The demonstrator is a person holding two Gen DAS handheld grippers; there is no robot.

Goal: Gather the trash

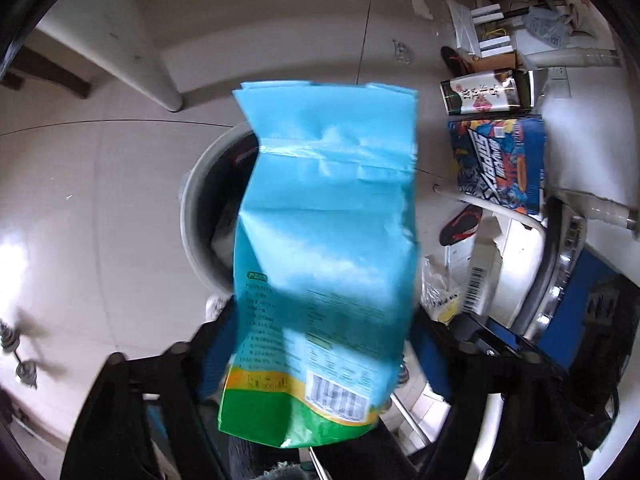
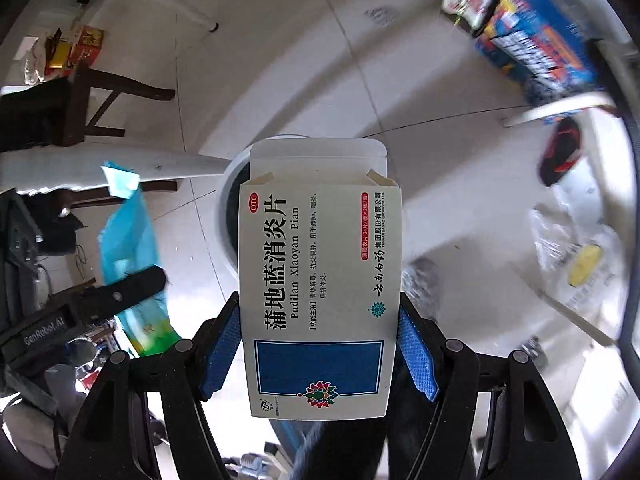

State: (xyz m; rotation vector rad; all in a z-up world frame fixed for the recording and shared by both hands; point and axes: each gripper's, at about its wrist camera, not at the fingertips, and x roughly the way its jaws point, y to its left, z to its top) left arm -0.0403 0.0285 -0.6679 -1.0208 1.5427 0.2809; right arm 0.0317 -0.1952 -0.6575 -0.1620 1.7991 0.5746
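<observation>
Trouble, if it comes, starts at the bin (image 1: 190, 208). In the left wrist view its white rim shows only at centre left, while the bag (image 1: 328, 200) hangs over its right side. The bag lies between the pads of the left gripper (image 1: 326, 316), but blur keeps me from telling whether they press on it. It's a light, floppy thing. Let go from there, I'd guess it could drift, drape over the rim or slide to the floor.

In the right wrist view the rim again peeks out at centre left, behind the box (image 2: 320, 260). The right gripper (image 2: 319, 300) is clamped on the box, one pad on each long edge. The box's top flap stands open toward the bin. That flap might catch the rim and tip the box outside. If both pieces drop together, they may well knock each other off course.
</observation>
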